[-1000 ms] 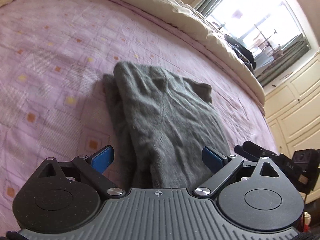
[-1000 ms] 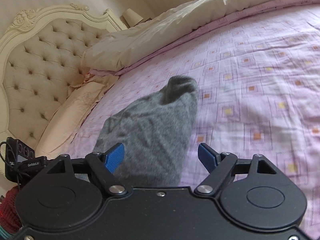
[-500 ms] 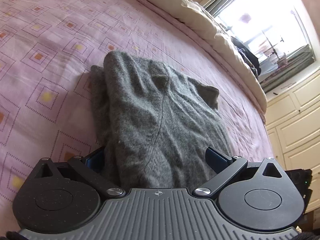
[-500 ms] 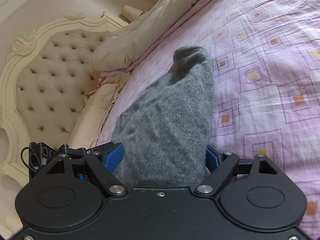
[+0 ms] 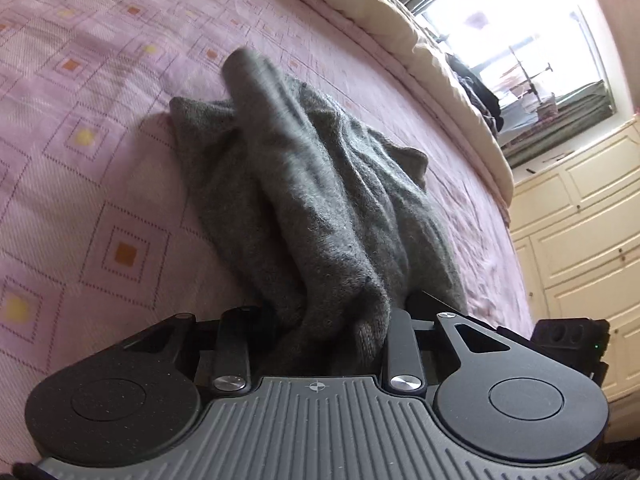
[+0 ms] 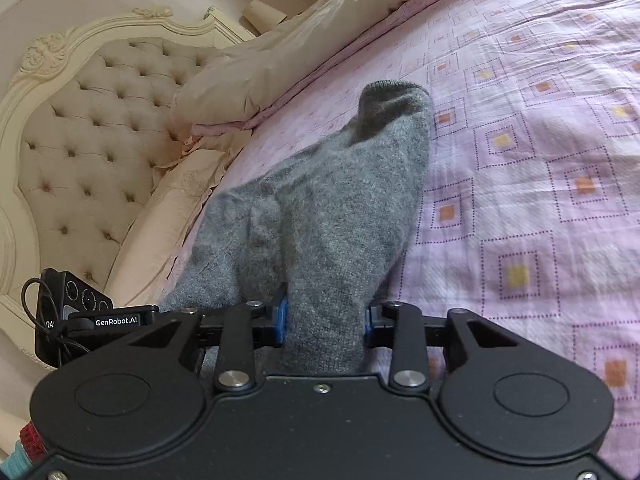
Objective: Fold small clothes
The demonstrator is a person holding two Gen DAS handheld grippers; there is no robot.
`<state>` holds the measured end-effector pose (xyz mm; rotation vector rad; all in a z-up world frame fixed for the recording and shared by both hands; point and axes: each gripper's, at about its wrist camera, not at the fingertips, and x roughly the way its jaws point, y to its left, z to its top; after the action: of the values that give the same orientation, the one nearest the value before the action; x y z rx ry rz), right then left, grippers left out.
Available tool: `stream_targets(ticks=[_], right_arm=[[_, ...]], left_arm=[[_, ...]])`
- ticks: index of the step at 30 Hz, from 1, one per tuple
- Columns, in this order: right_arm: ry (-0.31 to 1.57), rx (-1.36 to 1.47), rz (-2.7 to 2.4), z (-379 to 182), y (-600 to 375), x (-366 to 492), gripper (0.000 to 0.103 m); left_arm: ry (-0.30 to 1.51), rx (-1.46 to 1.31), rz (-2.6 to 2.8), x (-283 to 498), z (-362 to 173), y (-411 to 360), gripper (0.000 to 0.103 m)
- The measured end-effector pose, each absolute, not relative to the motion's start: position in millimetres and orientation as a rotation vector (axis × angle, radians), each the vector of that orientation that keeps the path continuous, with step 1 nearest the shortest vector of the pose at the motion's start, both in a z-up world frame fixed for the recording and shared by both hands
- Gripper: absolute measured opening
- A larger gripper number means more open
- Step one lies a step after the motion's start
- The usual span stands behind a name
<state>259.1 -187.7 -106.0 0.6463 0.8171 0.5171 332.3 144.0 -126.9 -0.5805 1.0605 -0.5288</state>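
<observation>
One bed [image 5: 100,128] fills both views, covered by a pink woven bedspread with a pattern of small orange and yellow squares, and one cream tufted headboard [image 6: 88,128] stands at its far left in the right wrist view. One beige pillow [image 6: 280,60] lies along the bedspread's edge, and one bright window [image 5: 520,40] shows beyond the bed above cream panelled cupboards [image 5: 580,220].

One grey knitted wool garment [image 5: 304,200] lies on the bedspread near the edge closest to the cameras. Its long axis runs away from both grippers, with a narrow cuffed end [image 6: 394,98] pointing toward the far side of the bed in the right wrist view.

Two black grippers hold its near edge. The left gripper [image 5: 332,328] has just been closing its jaws, and they now pinch a bunched fold of the knit between them. The right gripper [image 6: 324,320], with blue pads, has likewise just been closing and its jaws now clamp a thick fold of the same garment.

Half a second ago both pairs of jaws stood wide on either side of the flat cloth; now the near edge is gathered into raised ridges, and in the left wrist view one fold stands up, blurred, toward the far end.
</observation>
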Motion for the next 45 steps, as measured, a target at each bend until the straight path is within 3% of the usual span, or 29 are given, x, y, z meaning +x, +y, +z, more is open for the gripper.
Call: stream_targets(ticks=[6,15,19,22,29,38,39,41,42,45], right_arm=[[0.868,0.560,0.507,-83.1,-197.9,206.9,0.043],[0.982,0.530,0.457,-82.5,-212.4,82.0,0.045],[0.971,0.455,0.410,-86.0,-207.8,43.7,0.053],[0.935,0.370,0.345,-86.4,-202.9,23.7,0.060],[0.830,0.321,0.241,-77.8,-206.2,-12.3,0.063],[0.585,0.189,0.168,-44.3,-196.2,-28.6,0.067],[0.576,0.172,0.166,-42.9,-193.1,-24.7,0.063],[0.568,0.140,0.167,-42.1,-185.4,-13.5,0.025],[0.567,0.133,0.171,-42.5,-182.6,-7.1,0.009],[0.553,0.111,0.187,-47.4,-174.5,8.8,0.012]], left_arm=[[1.071,-0.532,-0.576,293.2,-109.6,137.1,0.027],[1.114,-0.469,-0.655,168.6,-109.2,125.2,0.027],[1.104,-0.480,-0.639,127.5,-118.9,132.7,0.029],[1.048,-0.417,-0.561,106.4,-122.3,139.7,0.034],[0.946,-0.371,-0.409,69.7,-121.6,165.0,0.047],[0.673,-0.117,-0.275,31.4,-70.8,142.0,0.052],[0.637,-0.094,-0.273,30.8,-63.6,136.2,0.054],[0.584,-0.045,-0.284,33.3,-55.2,114.2,0.065],[0.577,-0.032,-0.290,37.8,-52.9,108.0,0.065],[0.560,-0.024,-0.302,48.2,-55.8,92.1,0.065]])
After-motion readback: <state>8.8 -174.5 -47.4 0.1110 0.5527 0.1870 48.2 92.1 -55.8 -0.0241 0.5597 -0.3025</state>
